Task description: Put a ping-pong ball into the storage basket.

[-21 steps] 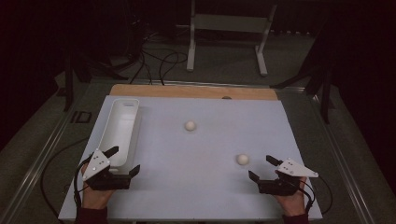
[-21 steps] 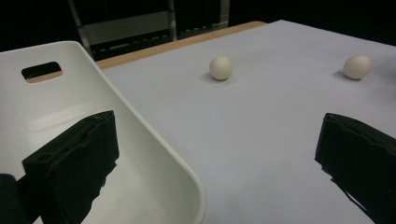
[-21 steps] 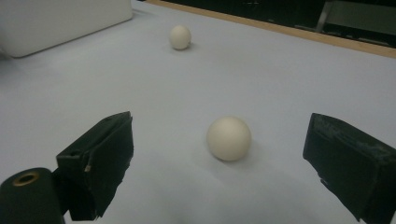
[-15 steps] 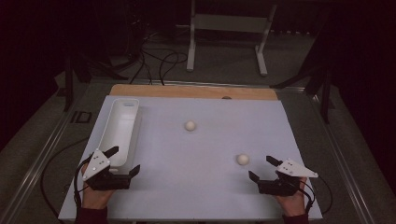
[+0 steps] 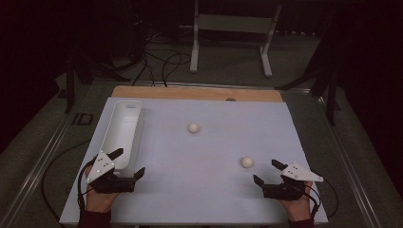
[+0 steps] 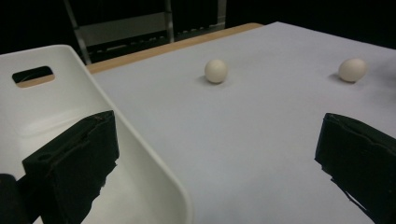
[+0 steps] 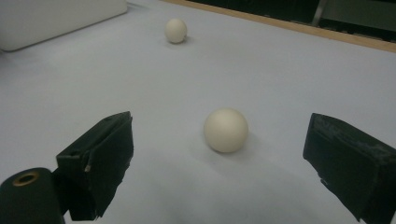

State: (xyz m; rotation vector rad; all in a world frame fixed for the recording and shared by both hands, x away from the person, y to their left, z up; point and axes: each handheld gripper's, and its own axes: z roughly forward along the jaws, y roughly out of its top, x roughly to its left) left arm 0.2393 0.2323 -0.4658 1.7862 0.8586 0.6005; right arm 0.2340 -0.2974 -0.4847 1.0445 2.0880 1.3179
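Two cream-white balls lie on the white table top point(image 5: 199, 190). The far ball point(image 5: 193, 128) sits near the middle, and the near ball point(image 5: 246, 162) rests toward the front right. My right gripper point(image 5: 264, 171) is open just in front of the near ball point(image 7: 226, 130), which lies ahead of its wide jaws, untouched. My left gripper point(image 5: 129, 160) is open at the near end of a long white tray point(image 5: 122, 133). Its left jaw hangs over the tray's inside point(image 6: 70, 93) and its right jaw over the table, with nothing held. Both balls point(image 6: 216, 71) point(image 6: 352, 69) lie ahead of it.
A wooden strip point(image 5: 195, 93) runs along the table's far edge. Beyond it stand a metal frame point(image 5: 233, 28) and cables on a dark floor. The tray has a handle slot point(image 6: 32, 74) at its far end. A hand grips each gripper at the front edge.
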